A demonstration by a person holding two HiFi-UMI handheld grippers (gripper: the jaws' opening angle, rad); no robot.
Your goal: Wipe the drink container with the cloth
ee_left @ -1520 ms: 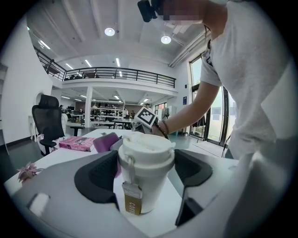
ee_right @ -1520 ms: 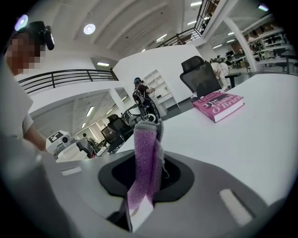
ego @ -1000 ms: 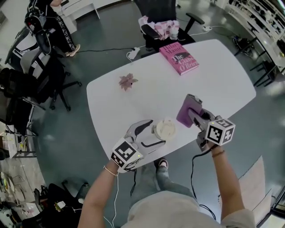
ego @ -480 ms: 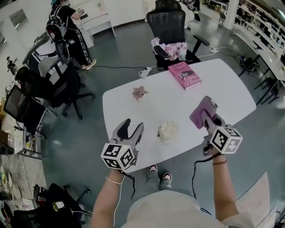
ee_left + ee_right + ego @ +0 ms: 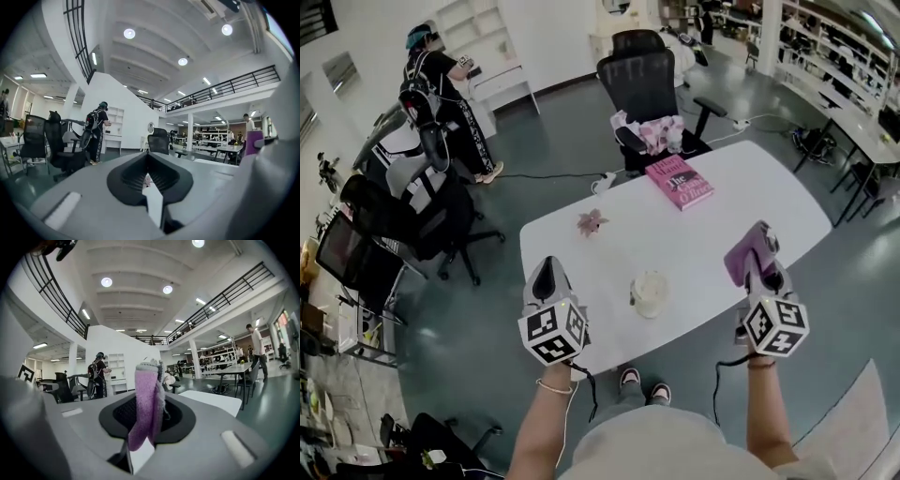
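The drink container (image 5: 650, 292), a white lidded cup, stands alone near the front edge of the white table (image 5: 741, 192). My left gripper (image 5: 546, 270) is raised to its left, off the table's front corner and well apart from the cup. Its jaws have just been closing and now meet with nothing between them, as the left gripper view (image 5: 148, 164) shows. My right gripper (image 5: 759, 251) is held up to the right of the cup, shut on the purple cloth (image 5: 748, 247). In the right gripper view the cloth (image 5: 146, 399) stands up out of the jaws.
A pink book (image 5: 680, 181) lies at the table's far side and a small pink flower-like thing (image 5: 592, 222) towards its left end. A black office chair (image 5: 645, 84) with a pink bundle stands behind the table. More chairs (image 5: 412, 216) and a person (image 5: 441, 94) are at the left.
The left gripper, which was open around the cup, has drawn away to the left, risen and shut empty. The right gripper has lifted with the cloth. The cup stays put.
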